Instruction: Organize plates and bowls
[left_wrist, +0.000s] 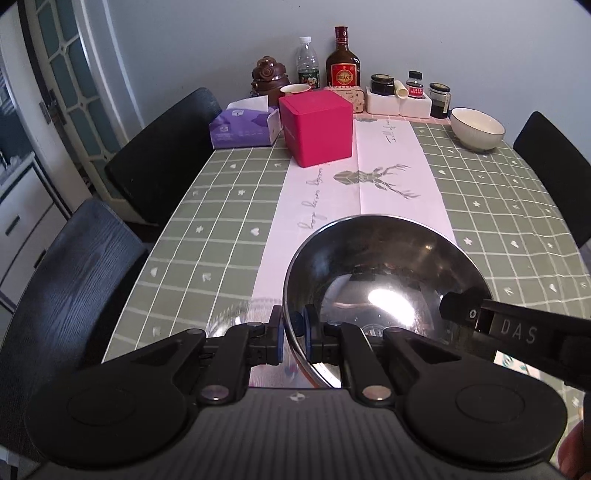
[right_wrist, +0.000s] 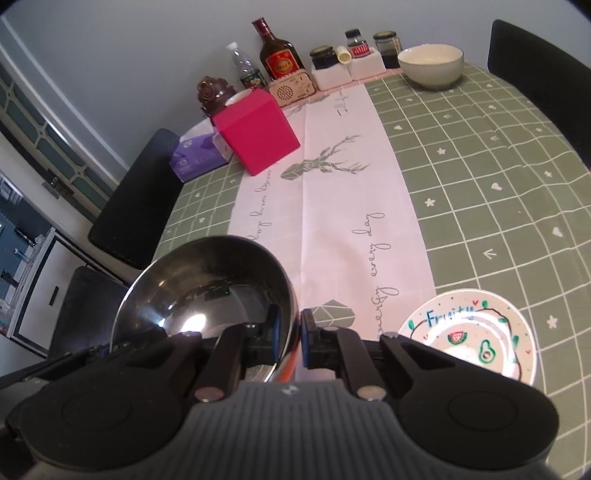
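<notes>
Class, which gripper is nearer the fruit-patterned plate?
Right. The right gripper, clamped on the steel bowl, is beside the fruit-patterned plate; the left gripper grips the bowl's opposite rim.

Steel bowl (right_wrist: 207, 291) above the table's (right_wrist: 480, 177) near end; plate (right_wrist: 469, 332) right; ceramic bowl (right_wrist: 430, 64) far right.
</notes>
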